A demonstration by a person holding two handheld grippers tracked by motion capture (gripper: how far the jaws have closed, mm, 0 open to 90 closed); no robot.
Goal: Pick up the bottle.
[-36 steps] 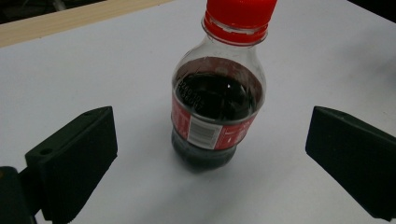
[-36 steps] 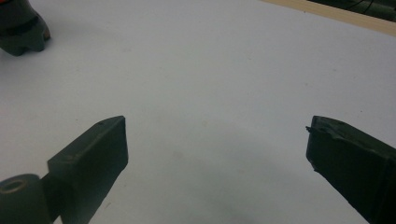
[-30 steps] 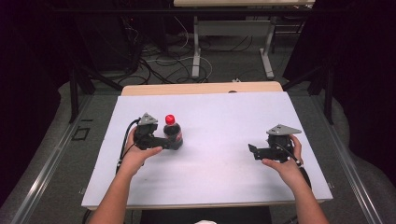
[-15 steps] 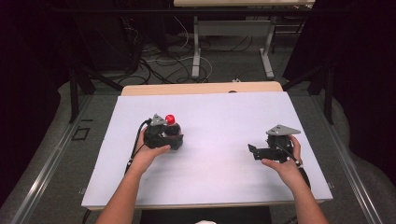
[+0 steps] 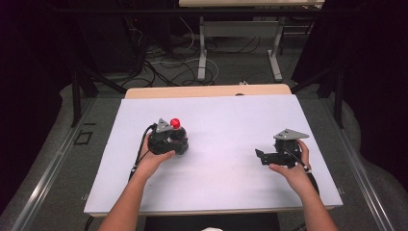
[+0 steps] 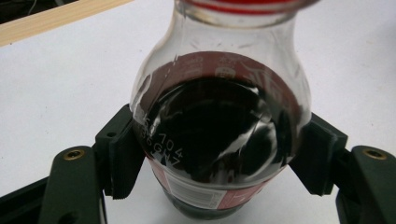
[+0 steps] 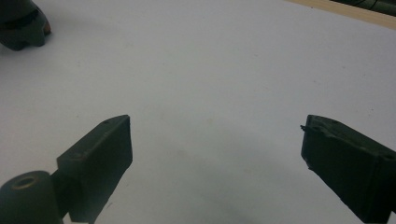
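Between the left tool's (image 6: pixel 219 158) closed jaws stands the bottle (image 6: pixel 219 130); right tool (image 7: pixel 215 163) gapes empty.

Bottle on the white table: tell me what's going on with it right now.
A person holds a hand-held gripper in each hand over the white table. The left hand-held gripper has its jaws against both sides of a small bottle of dark drink with a red cap; the bottle stands upright on the table. The right hand-held gripper sits apart to the right, jaws wide open with nothing between them.
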